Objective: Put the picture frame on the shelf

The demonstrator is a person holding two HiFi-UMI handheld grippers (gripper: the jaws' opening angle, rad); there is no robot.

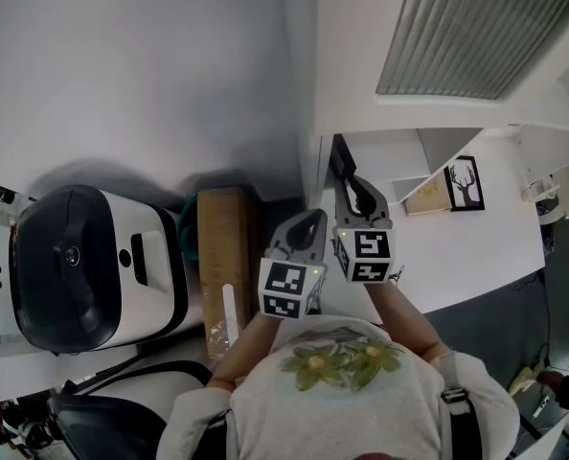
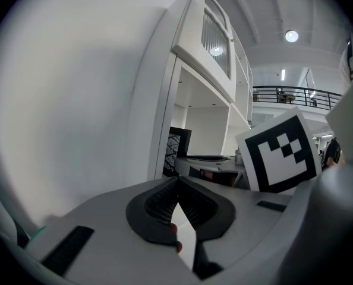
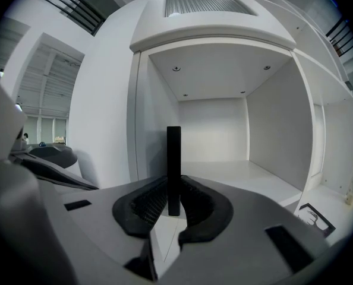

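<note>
Even indoor light fills all three views; a round ceiling lamp (image 2: 291, 36) glares in the left gripper view, and a grey shadow lies on the wall (image 1: 131, 84) in the head view. Both gripper views bulge and blacken at the corners, and the picture frame (image 3: 173, 165) reads as a flat dark strip, perhaps slightly soft.

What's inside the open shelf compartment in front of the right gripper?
Only bare white walls show inside the shelf compartment. The black picture frame, held edge-on in the right gripper, covers a narrow strip of it.
</note>
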